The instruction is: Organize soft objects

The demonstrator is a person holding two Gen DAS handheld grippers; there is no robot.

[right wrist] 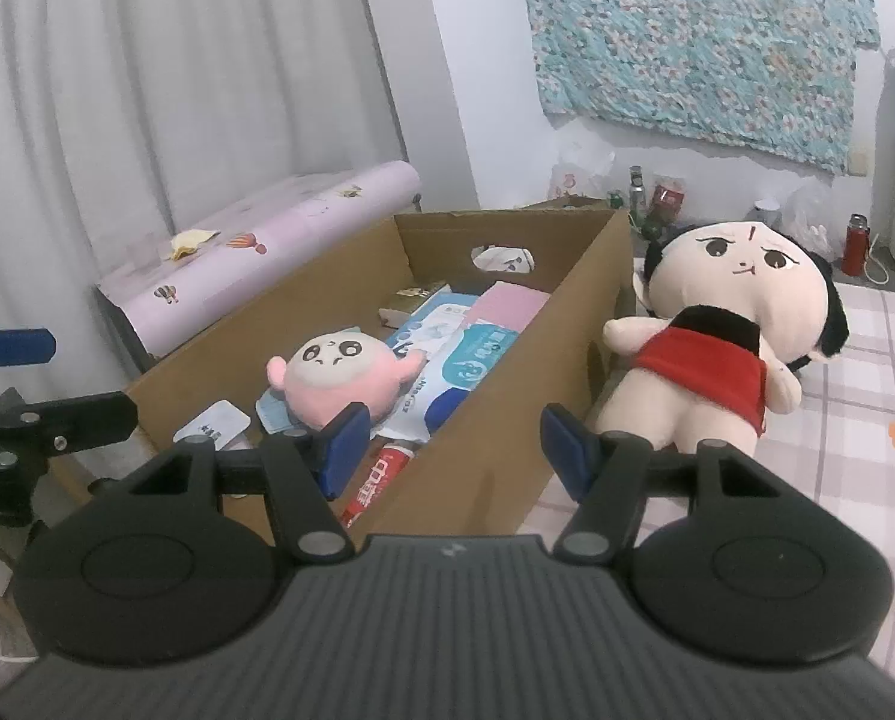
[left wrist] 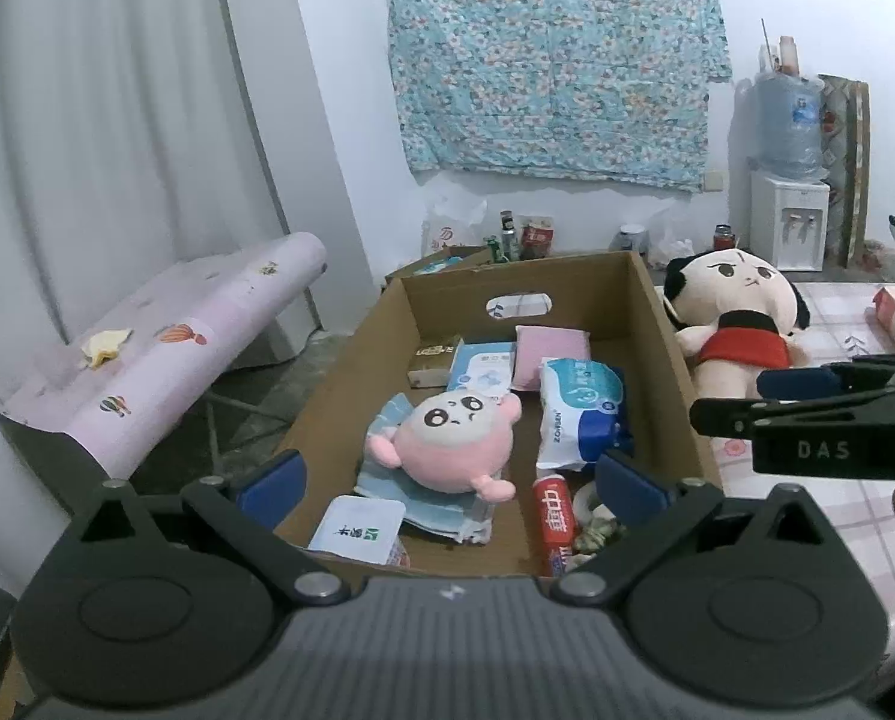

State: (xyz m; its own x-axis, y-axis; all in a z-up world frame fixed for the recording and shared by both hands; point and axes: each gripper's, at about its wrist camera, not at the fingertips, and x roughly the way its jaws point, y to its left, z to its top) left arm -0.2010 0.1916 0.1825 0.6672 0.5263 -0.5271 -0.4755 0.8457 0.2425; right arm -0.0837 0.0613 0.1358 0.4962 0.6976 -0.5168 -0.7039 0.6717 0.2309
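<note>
Sitting inside the cardboard box (left wrist: 351, 372), the pink plush (left wrist: 447, 438) is lying on a blue pack, and the left gripper (left wrist: 447, 483) is hovering over the box's near end with its jaws wide apart and nothing between them. Just beyond the box's right wall, the big doll (right wrist: 729, 336) is leaning against it, its long axis running away from the box, ahead and right of the right gripper (right wrist: 453, 450), whose half-parted, empty jaws are straddling that wall; the right hand looks nearer.

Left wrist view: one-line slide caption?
Open left gripper above cardboard box holding pink plush and tissue packs; big-headed doll outside on checked cloth.
</note>
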